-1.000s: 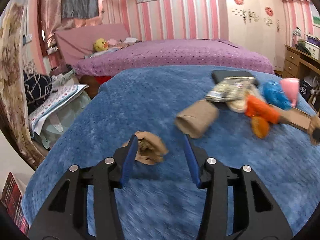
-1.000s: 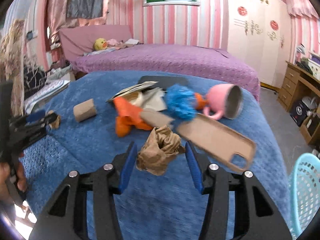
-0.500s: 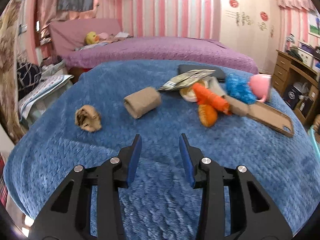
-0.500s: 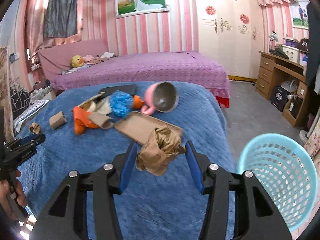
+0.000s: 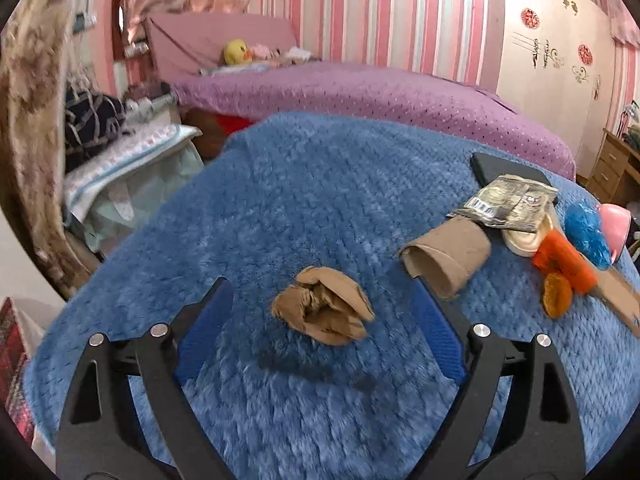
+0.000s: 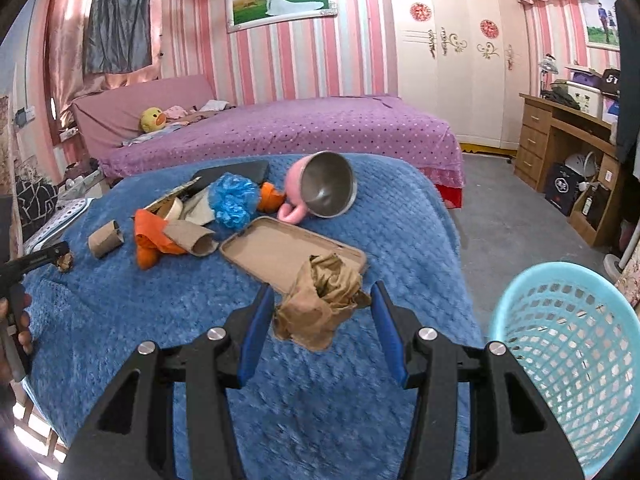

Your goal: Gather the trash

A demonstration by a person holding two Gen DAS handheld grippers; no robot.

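Crumpled brown paper wad, loose (image 5: pixel 323 309): lies on the blue blanket (image 5: pixel 320 184), between the two fingers of the left hand-held gripper (image 5: pixel 320 316) and apart from both pads.
Handling, judged: light, soft and springy; it will compress under the pads and will not slip readily. Take it across its thickest middle fold, not by a loose flap.
Left hand-held gripper: jaws have just been opening and stand wide around the wad; nothing is gripped yet.
Crumpled brown paper wad, held (image 6: pixel 322 302): clamped between the pads of the right hand-held gripper (image 6: pixel 322 312), lifted above the blanket.
Right hand-held gripper: closed on that wad; the paper bulges above and below the pads, so the hold looks secure.
Light blue mesh basket (image 6: pixel 568 344): stands on the floor beside the blanket's edge, to the right of the held wad; judged the drop point.
Cardboard tube (image 5: pixel 448 254): hollow, light, crushable; lies just beyond the left gripper's right finger.
Risk, judged: that finger may nudge the tube on closing.
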